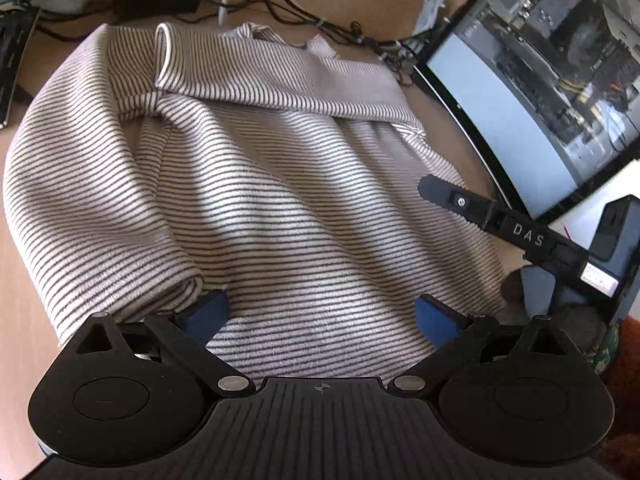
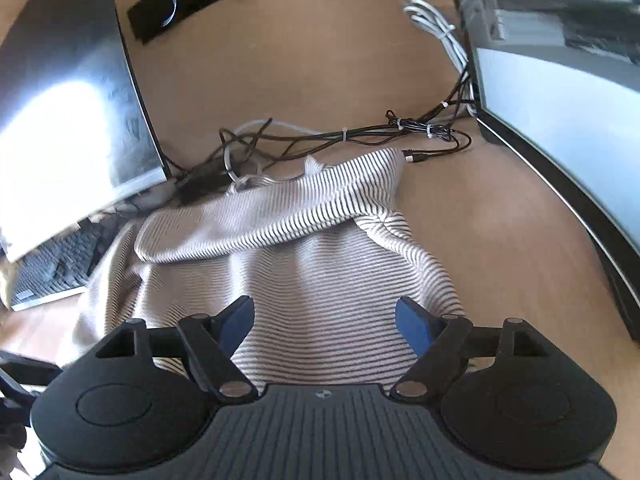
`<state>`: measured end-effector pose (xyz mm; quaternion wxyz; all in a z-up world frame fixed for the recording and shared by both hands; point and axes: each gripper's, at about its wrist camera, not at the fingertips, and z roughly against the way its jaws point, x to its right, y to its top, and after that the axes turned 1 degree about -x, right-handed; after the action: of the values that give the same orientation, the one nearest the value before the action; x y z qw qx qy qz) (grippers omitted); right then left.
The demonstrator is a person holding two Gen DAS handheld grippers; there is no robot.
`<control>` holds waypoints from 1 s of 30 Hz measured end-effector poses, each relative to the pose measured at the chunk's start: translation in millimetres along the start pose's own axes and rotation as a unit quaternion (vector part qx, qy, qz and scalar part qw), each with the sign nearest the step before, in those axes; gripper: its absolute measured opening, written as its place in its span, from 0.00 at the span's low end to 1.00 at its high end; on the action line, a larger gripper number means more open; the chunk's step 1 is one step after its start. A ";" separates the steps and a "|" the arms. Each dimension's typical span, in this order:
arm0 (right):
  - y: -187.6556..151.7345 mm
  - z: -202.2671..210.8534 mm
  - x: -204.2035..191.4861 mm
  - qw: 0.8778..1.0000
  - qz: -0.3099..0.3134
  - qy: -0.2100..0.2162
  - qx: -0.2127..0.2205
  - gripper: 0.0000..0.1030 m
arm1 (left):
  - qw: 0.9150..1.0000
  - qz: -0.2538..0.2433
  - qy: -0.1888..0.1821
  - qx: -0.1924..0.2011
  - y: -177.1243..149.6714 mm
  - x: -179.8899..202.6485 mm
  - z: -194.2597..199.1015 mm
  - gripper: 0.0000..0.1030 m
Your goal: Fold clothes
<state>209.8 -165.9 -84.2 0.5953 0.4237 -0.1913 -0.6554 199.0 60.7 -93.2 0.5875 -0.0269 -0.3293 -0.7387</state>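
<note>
— Striped knit, cream with thin dark lines: that is the sweater [image 1: 256, 184] we have spread over the middle of the wooden desk [image 2: 304, 64]. One sleeve [image 1: 280, 76] lies folded across its far part, the cuff toward the left side.

— And our left gripper [image 1: 322, 316]?

— We see its blue-padded fingers [image 1: 208, 314] spread wide over the near hem of the sweater, with nothing pinched between them. Whether the pads touch the cloth, we cannot tell.

— The right one?

— Our right gripper [image 2: 324, 320] stands the same way: jaws wide apart above the striped cloth near the sweater's right edge, gripping nothing. In the left wrist view its black finger [image 1: 452, 196] reaches in from the right, over the sweater's right edge.

— What else do we have on the desk?

— A bundle of black cables [image 2: 360, 136] runs along the far edge of the sweater, just beside it, with a white cable [image 2: 436, 28] further back. A monitor [image 1: 540, 80] stands at the desk's right side, near the sweater. At the left side another screen [image 2: 72, 92] leans over a keyboard [image 2: 52, 272].
</note>
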 end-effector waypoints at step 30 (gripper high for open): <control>13.8 2.1 -14.5 0.996 0.061 -0.012 -0.059 1.00 | 0.990 0.005 0.104 0.090 94.2 -32.3 -18.6 0.70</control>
<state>215.7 -155.9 -67.8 0.6555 0.3676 -0.1850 -0.6333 298.8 69.7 -78.7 0.6221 0.1020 -0.3312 -0.7021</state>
